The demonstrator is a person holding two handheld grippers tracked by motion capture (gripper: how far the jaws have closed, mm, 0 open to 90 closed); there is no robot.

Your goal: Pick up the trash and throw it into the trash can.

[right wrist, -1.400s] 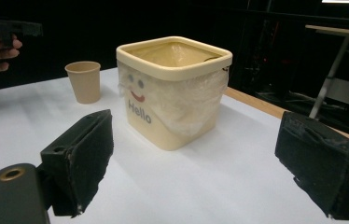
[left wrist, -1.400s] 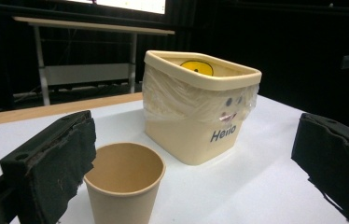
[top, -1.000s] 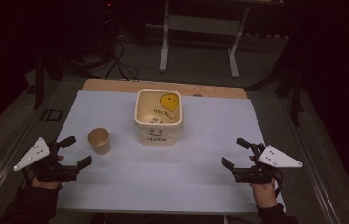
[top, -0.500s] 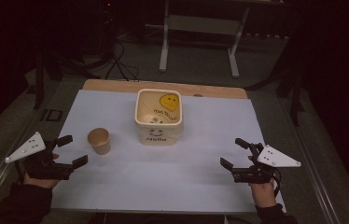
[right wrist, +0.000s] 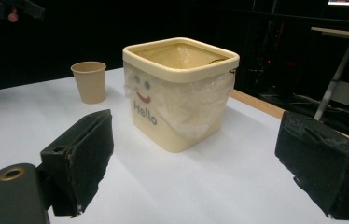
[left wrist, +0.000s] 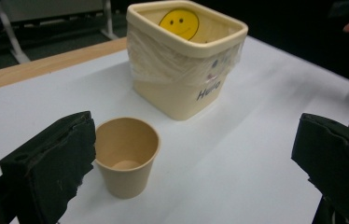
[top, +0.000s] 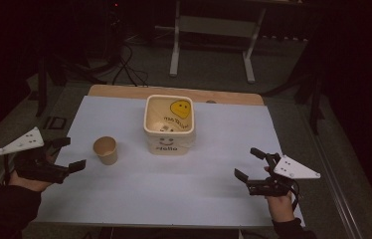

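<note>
Dim floor, cables and a metal stand [top: 214, 37] surround a white-covered table [top: 139, 194] with a strip of bare wood along its far edge. At the near left, the left gripper [top: 67, 154] is held by a hand [top: 27, 177] just above the table's left edge, its jaws spread wide with nothing between them. Just right of it stands an upright, empty brown paper cup [top: 105, 150]; in the left gripper view the cup [left wrist: 126, 156] sits beside the left-hand jaw, apart from it. Farther right, toward the far middle, sits a cream square bin [top: 169, 124] lined with a clear plastic bag, printed with a face and "Hello", a yellow smiley inside. At the near right, the right gripper [top: 249, 164] hovers with jaws spread and empty, well apart from the bin.
</note>
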